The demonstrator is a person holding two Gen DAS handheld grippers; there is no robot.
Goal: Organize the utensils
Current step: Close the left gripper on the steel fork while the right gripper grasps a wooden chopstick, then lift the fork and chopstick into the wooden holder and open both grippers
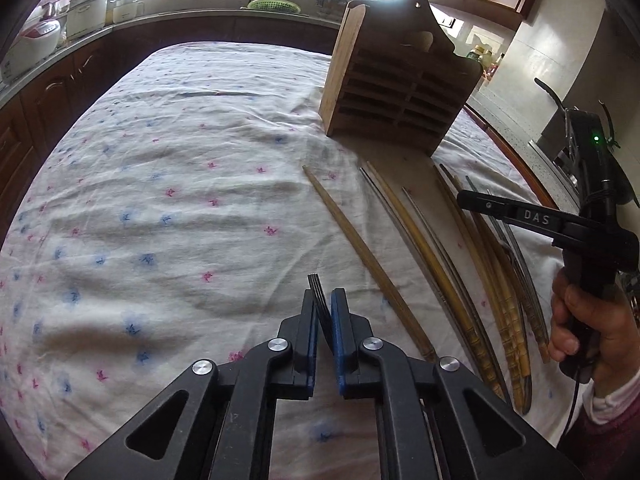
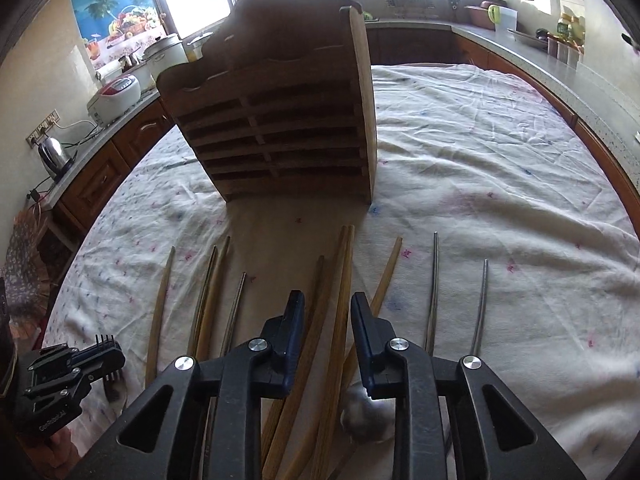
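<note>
While upright, dark metal fork (image 1: 320,300), tines up

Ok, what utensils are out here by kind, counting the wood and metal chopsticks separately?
Wooden chopsticks: 6
Metal chopsticks: 4
Fork: 1
Spoon: 1
Total: 12
</note>
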